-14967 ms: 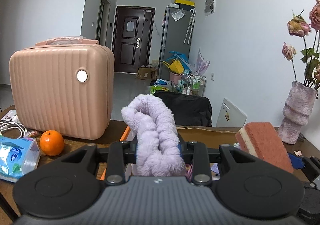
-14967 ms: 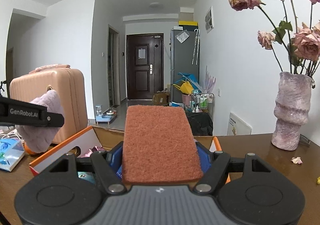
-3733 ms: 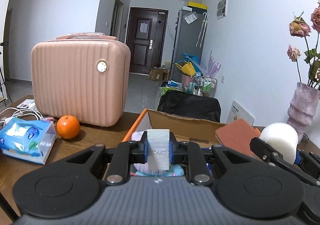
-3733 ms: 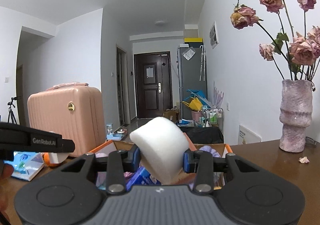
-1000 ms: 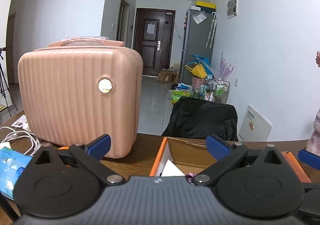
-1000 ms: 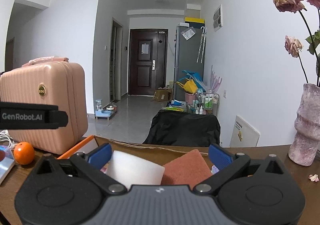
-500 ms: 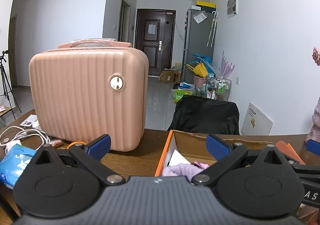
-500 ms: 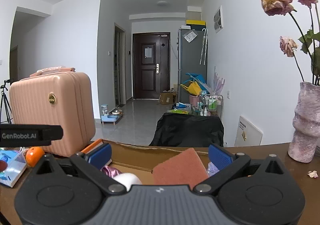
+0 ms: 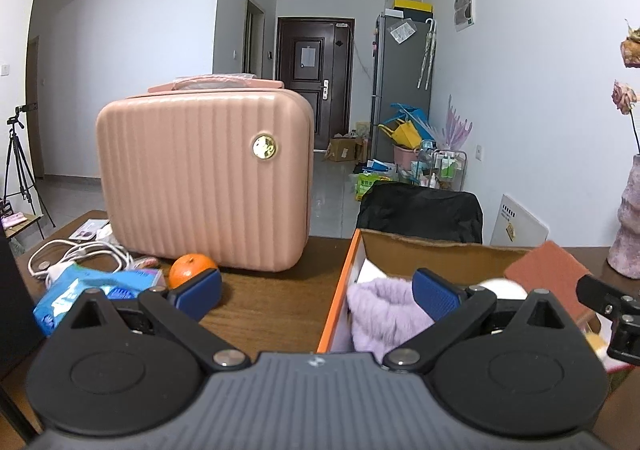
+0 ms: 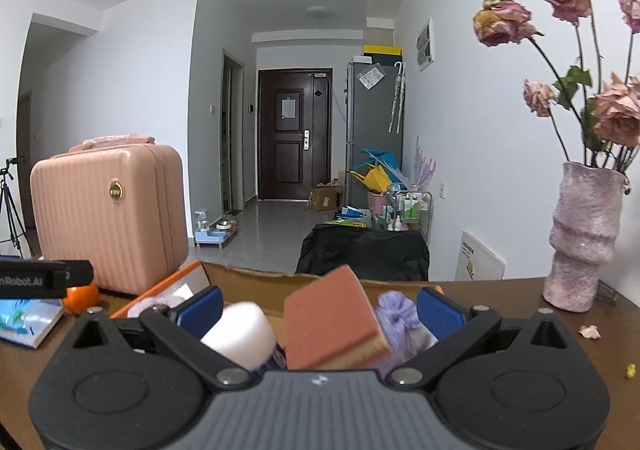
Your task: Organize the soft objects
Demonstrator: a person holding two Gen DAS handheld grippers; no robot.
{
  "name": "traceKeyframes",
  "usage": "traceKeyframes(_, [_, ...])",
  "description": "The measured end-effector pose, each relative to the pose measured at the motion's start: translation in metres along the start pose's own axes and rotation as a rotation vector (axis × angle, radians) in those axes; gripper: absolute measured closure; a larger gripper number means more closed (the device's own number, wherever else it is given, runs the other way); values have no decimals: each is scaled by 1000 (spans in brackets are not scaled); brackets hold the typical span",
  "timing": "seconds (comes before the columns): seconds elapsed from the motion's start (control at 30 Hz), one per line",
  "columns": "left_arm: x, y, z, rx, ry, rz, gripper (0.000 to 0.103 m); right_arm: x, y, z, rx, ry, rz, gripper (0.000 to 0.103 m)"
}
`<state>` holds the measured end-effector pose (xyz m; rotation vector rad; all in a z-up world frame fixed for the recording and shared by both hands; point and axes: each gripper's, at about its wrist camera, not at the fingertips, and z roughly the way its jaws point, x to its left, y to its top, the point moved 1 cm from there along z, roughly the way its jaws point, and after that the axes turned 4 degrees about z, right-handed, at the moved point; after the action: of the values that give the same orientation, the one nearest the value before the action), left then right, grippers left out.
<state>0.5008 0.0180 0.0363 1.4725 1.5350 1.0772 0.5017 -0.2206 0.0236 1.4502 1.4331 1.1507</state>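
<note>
1. Left gripper: fingers spread wide, nothing between them, straddling the orange edge of the cardboard box.
2. Right gripper: fingers wide apart too, empty, hanging over the box.
3. In the box: a white foam block, a rust-red sponge leaning tilted, and a lilac fluffy cloth.
4. On the worktop left of the box: an orange, a blue tissue pack and a pink case.
</note>
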Motion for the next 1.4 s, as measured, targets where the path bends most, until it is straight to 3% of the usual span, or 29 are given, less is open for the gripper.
traceKeyframes(0.6, [5,-52,-110,-33,-43,30,0,-2,-40,-110,-30,5,-17,0])
traceKeyframes(1.17, [21,-116,-239,-86,-31,68,0,-5,-80,-265,-109,64,-79,0])
traceKeyframes(1.4, [24,-137,-278,-80,-46,45,0,-3,-98,-309,-113,96,-51,0])
